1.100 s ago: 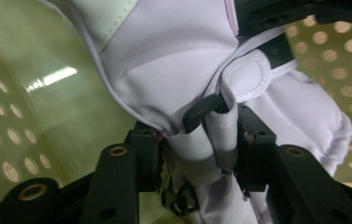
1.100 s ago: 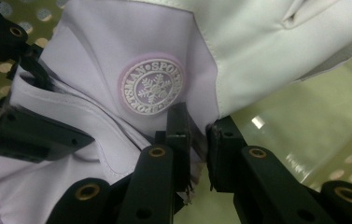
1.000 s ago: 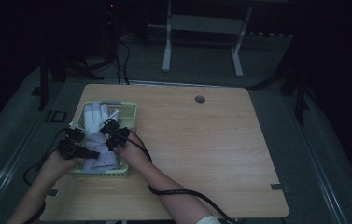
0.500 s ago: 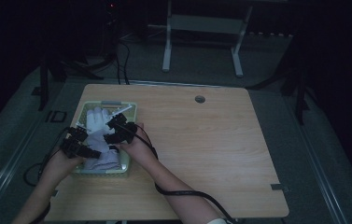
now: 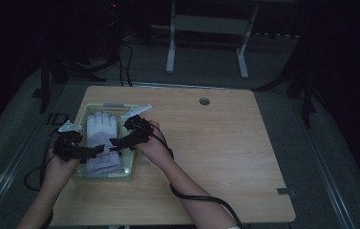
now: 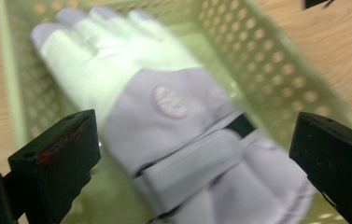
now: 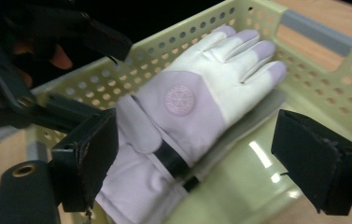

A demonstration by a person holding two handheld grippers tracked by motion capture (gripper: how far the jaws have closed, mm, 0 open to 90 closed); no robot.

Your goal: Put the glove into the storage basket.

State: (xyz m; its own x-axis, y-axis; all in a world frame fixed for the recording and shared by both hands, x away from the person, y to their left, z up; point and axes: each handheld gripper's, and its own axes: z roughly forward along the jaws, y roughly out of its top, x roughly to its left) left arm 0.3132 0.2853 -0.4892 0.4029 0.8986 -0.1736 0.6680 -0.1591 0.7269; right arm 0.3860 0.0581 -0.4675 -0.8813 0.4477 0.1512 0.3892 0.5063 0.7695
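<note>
I've got both tools over the green basket (image 5: pixel 129 167) at the bench's (image 5: pixel 225 157) left side. The left tool (image 6: pixel 197 168) has its jaws spread wide, nothing between them; the right tool (image 7: pixel 201 172) is the same — wide apart, empty. The glove (image 7: pixel 187 112) lies flat inside the basket, white fingers toward the far wall, lilac cuff toward me. Risks as I judge them: both tools crowd the cuff end, so they could knock together — and a shallow pinch on the soft cuff could slip, or snag the perforated basket wall and drag it.
</note>
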